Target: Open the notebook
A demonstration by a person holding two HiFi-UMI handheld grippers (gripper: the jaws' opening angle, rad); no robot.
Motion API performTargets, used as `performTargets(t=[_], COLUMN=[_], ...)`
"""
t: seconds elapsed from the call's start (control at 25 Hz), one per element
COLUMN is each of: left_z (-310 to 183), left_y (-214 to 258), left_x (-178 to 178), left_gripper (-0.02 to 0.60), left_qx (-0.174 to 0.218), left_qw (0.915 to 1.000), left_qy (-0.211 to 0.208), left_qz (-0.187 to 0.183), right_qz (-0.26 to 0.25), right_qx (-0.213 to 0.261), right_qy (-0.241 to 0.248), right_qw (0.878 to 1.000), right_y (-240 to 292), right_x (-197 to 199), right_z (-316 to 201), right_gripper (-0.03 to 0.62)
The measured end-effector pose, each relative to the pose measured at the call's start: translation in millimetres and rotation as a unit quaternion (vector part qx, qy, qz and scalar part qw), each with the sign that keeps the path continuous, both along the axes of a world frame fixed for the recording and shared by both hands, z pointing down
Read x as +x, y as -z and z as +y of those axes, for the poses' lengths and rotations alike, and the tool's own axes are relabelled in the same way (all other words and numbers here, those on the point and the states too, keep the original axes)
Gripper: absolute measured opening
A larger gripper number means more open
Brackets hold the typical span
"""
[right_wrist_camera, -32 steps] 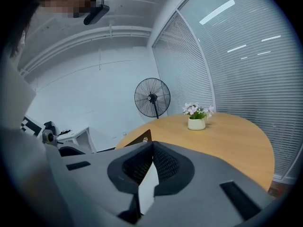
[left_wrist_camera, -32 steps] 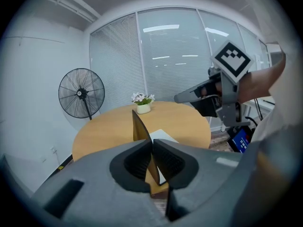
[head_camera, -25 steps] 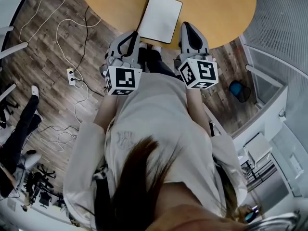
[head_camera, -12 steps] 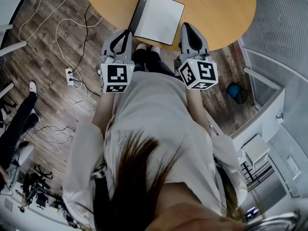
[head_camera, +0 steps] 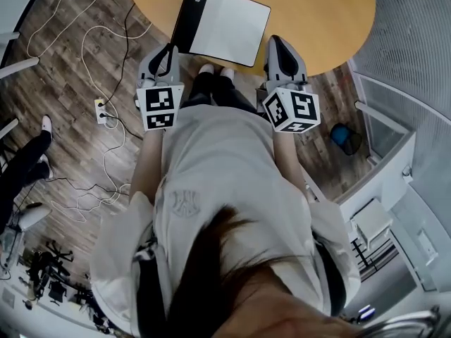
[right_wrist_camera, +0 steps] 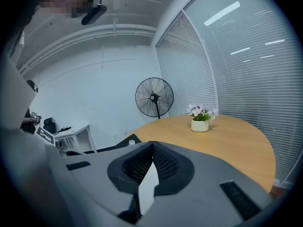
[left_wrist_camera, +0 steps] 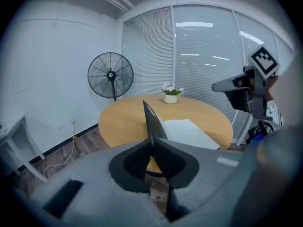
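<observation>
Two grippers shared one notebook (head_camera: 229, 25) at the near rim of the round wooden desk (head_camera: 317, 16), and the split of work explained how each was held. The left gripper (left_wrist_camera: 152, 144) had its fingers pressed together on the near free corner of the black cover (left_wrist_camera: 154, 122). The cover stood up from between them almost on end, leaning a little to their left. A thin pinch there, away from the spine, gave the most leverage for swinging it over. Just to the right of those fingers lay the exposed white page (left_wrist_camera: 188, 132), flat on the desk. The notebook was therefore judged about half open, with the cover not yet laid down on its far side. The right gripper (right_wrist_camera: 152, 148) had its fingers shut on a white sliver. This was apparently the right-hand edge of the page block, since the head view put its tips against that side of the notebook. The hold probably served to anchor the pages, so that only the cover lifted and the book did not slide across the smooth top. Beyond both sets of fingers stood a small potted flower (right_wrist_camera: 200, 119) on the desk and a pedestal fan (right_wrist_camera: 154, 98) on the floor behind it, well apart from the work. Finishing seemed to call for carrying the cover further left and down before the left fingers let go. Letting go early risked it falling shut.
</observation>
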State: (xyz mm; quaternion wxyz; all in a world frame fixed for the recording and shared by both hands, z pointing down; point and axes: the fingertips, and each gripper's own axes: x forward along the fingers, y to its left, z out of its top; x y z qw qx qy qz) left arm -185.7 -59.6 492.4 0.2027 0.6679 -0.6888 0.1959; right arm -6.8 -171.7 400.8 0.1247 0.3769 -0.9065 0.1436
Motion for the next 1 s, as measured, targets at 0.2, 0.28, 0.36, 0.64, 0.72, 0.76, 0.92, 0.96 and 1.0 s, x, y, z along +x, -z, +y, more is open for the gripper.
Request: performTargets(t=[0.2,0.28,0.36,0.64,0.72,0.76,0.92,0.96,1.0], left_z=[6.4,7.6,8.4,11.1,11.5,11.5,11.0,11.6,12.0], left_y=[-20.0,-27.3,-34.3,-61.7,-70.8,-75.7,-92.7,-96.4,-100.0], left_x=[-15.8,-22.6,-27.4,-39.8,-42.6,-43.6,-46.0,-46.4,-46.9], left_gripper=[0.041,0.043,0.044,0.049,0.052,0.054,0.055,0.055,0.057], left_qx=[-0.019,-0.026,-0.033,-0.06,-0.071,-0.076,-0.095,-0.1,-0.106], left_qw=[0.9991,0.9984,0.9981,0.9956,0.9947,0.9943,0.9925,0.9919,0.9913], left_qy=[0.032,0.041,0.046,0.066,0.069,0.069,0.07,0.07,0.071], left_qz=[0.023,0.028,0.025,0.029,0.029,0.029,0.032,0.033,0.035], right_qz=[0.001,0.003,0.005,0.01,0.01,0.011,0.011,0.011,0.011], right_qx=[0.0,-0.002,-0.003,-0.007,-0.008,-0.008,-0.01,-0.01,-0.01], right_qy=[0.0,0.001,0.001,-0.001,-0.001,-0.002,-0.005,-0.006,-0.007], right_qw=[1.0,1.0,1.0,1.0,1.0,1.0,1.0,1.0,1.0], right_y=[0.1,-0.9,-2.0,-4.7,-4.8,-5.5,-7.4,-7.0,-6.9], right_x=[1.8,0.3,0.0,1.2,1.4,1.7,2.7,2.8,2.8], right_z=[0.0,0.2,0.6,-1.0,-1.5,-1.8,-3.7,-3.9,-4.1], right_gripper=[0.0,0.001,0.0,0.0,0.002,0.0,0.002,0.0,0.002])
